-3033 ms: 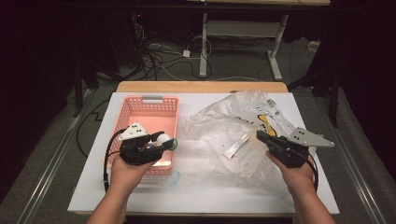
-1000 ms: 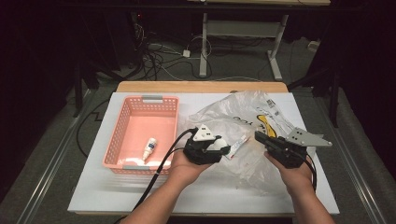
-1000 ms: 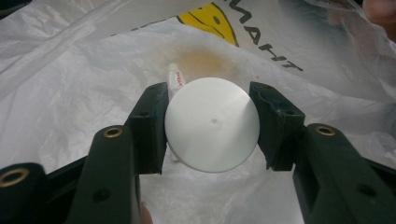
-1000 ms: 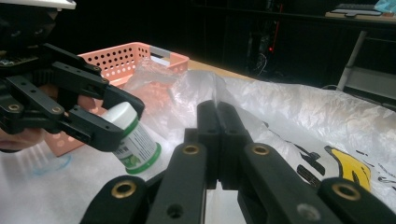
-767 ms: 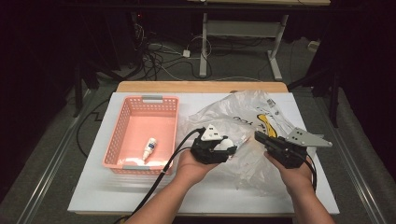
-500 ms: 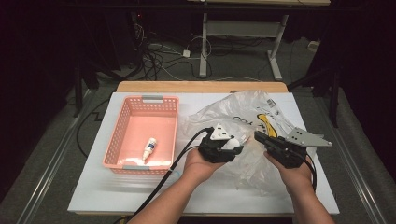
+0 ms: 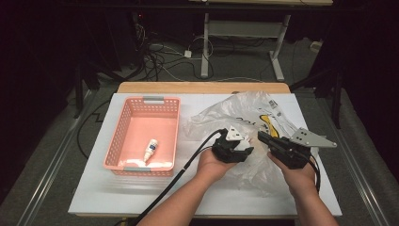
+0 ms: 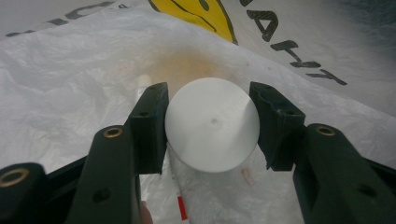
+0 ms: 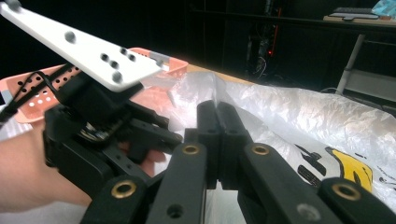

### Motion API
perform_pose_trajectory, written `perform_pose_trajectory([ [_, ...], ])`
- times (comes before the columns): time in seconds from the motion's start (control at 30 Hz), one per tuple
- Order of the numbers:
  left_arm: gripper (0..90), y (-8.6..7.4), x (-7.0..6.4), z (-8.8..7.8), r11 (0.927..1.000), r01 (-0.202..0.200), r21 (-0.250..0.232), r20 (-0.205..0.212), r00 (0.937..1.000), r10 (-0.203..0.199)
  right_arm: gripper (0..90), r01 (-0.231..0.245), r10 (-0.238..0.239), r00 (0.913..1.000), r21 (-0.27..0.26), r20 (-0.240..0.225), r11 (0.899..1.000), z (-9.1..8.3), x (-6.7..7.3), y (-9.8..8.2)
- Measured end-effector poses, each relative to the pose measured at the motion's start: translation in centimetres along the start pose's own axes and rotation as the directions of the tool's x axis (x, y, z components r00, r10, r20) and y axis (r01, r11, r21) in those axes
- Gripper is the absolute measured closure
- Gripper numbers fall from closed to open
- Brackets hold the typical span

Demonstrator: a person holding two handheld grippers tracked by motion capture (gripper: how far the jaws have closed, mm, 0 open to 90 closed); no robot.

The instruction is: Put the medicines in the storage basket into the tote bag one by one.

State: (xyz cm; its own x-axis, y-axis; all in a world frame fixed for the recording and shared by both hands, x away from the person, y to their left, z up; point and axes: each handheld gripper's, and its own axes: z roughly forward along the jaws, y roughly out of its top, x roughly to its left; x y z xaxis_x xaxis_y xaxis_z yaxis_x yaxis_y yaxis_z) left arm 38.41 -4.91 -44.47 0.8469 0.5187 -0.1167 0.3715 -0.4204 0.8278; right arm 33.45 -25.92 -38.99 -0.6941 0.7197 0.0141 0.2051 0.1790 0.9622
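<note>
A round white cap or lid (image 8: 212, 125) — smooth, matte, with a tiny dimple at its centre, likely the end of a bottle or jar — is seen between the jaws of the left gripper (image 7: 234, 147), over the crumpled plastic bag (image 7: 244, 110). The pads appear to touch its sides, so it is judged to be gripped, though lifting is not yet evident. The bag is thin, translucent and wrinkled, printed with black letters and a yellow shape, and is pinched at a fold by the fully closed right gripper (image 7: 264, 137) — apparently to steady it. To the left, a rectangular perforated pink basket (image 7: 117, 141) already holds a small white tube-like bottle (image 7: 150, 150). The unpacking seems partly done; this item remains to be carried across the white table (image 7: 94, 193).
</note>
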Motion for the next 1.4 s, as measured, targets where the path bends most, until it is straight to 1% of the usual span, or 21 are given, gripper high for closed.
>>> perform_pose_trajectory([
  [0.07, 48.7, 0.1, -0.1, 0.5, 1.0, -0.005, -0.002, -0.003, 1.0, 0.005, 90.0, -0.007, 0.007, 1.0, -0.002, 0.001, 1.0, 0.0, -0.1, 0.0],
  [0.13, 48.7, 0.2, -0.3, 1.1, 0.9999, -0.014, -0.004, -0.014, 0.9998, 0.014, 90.0, -0.007, 0.007, 1.0, -0.003, 0.003, 1.0, -0.1, -0.2, 0.0],
  [0.23, 48.7, 0.3, -0.5, 1.8, 0.9998, -0.018, -0.012, -0.017, 0.9997, 0.018, 90.0, -0.018, 0.018, 0.9998, -0.003, 0.007, 1.0, -0.1, -0.3, -0.1],
  [0.3, 48.6, 0.3, -0.6, 2.3, 0.9997, -0.021, -0.01, -0.025, 0.9995, 0.021, 90.0, -0.014, 0.014, 0.9999, -0.003, 0.008, 1.0, -0.2, -0.4, -0.1],
  [0.4, 48.6, 0.3, -0.6, 2.9, 0.9998, -0.016, -0.014, -0.032, 0.9994, 0.015, 90.0, -0.016, 0.016, 0.9998, -0.003, 0.009, 1.0, -0.2, -0.5, -0.2],
  [0.5, 48.6, 0.2, -0.6, 3.3, 0.9999, -0.01, -0.008, -0.029, 0.9995, 0.009, 90.0, -0.02, 0.02, 0.9997, -0.001, 0.011, 1.0, -0.3, -0.6, -0.2],
  [0.67, 48.5, -0.1, -0.5, 3.8, 1.0, -0.004, 0.008, -0.037, 0.9993, 0.005, 90.0, -0.022, 0.022, 0.9997, 0.001, 0.013, 1.0, -0.3, -0.6, -0.3],
  [0.7, 48.5, -0.2, -0.5, 3.9, 1.0, 0.003, 0.006, -0.037, 0.9993, -0.003, 90.0, -0.021, 0.021, 0.9997, 0.001, 0.013, 1.0, -0.3, -0.6, -0.3],
  [0.87, 48.4, -0.3, -0.4, 4.2, 0.9998, 0.016, -0.013, -0.036, 0.9992, -0.016, 90.0, -0.021, 0.021, 0.9997, 0.001, 0.013, 1.0, -0.3, -0.6, -0.3],
  [1.07, 48.0, -0.2, -0.3, 4.3, 0.9998, 0.013, -0.015, -0.028, 0.9995, -0.013, 90.0, -0.019, 0.018, 0.9998, 0.002, 0.011, 1.0, -0.3, -0.6, -0.3],
  [1.1, 47.3, -0.1, -0.3, 4.3, 0.9998, 0.011, -0.016, -0.027, 0.9996, -0.012, 90.0, -0.018, 0.018, 0.9998, 0.002, 0.011, 1.0, -0.3, -0.6, -0.3],
  [1.13, 44.7, -0.1, -0.3, 4.2, 0.9998, 0.013, -0.012, -0.022, 0.9997, -0.013, 90.0, -0.018, 0.018, 0.9998, 0.002, 0.011, 1.0, -0.3, -0.6, -0.3],
  [1.2, 42.1, -0.1, -0.2, 4.0, 0.9999, 0.014, -0.004, -0.03, 0.9995, -0.014, 90.0, -0.018, 0.018, 0.9998, 0.002, 0.011, 1.0, -0.3, -0.6, -0.3],
  [1.23, 40.0, -0.1, -0.2, 3.9, 0.9998, 0.018, 0.001, -0.024, 0.9995, -0.018, 90.0, -0.019, 0.019, 0.9997, 0.003, 0.012, 1.0, -0.3, -0.6, -0.3],
  [1.3, 39.3, -0.1, -0.1, 3.7, 0.9997, 0.022, 0.011, -0.007, 0.9997, -0.022, 90.0, -0.019, 0.019, 0.9998, 0.002, 0.012, 1.0, -0.3, -0.7, -0.3],
  [1.33, 37.1, -0.1, -0.1, 3.5, 0.9996, 0.023, 0.014, -0.001, 0.9997, -0.023, 90.0, -0.019, 0.019, 0.9997, 0.003, 0.012, 1.0, -0.3, -0.7, -0.3],
  [1.4, 36.4, -0.2, -0.2, 3.0, 0.9997, 0.023, 0.009, 0.004, 0.9997, -0.023, 90.0, -0.02, 0.02, 0.9997, 0.004, 0.012, 1.0, -0.4, -0.6, -0.3],
])
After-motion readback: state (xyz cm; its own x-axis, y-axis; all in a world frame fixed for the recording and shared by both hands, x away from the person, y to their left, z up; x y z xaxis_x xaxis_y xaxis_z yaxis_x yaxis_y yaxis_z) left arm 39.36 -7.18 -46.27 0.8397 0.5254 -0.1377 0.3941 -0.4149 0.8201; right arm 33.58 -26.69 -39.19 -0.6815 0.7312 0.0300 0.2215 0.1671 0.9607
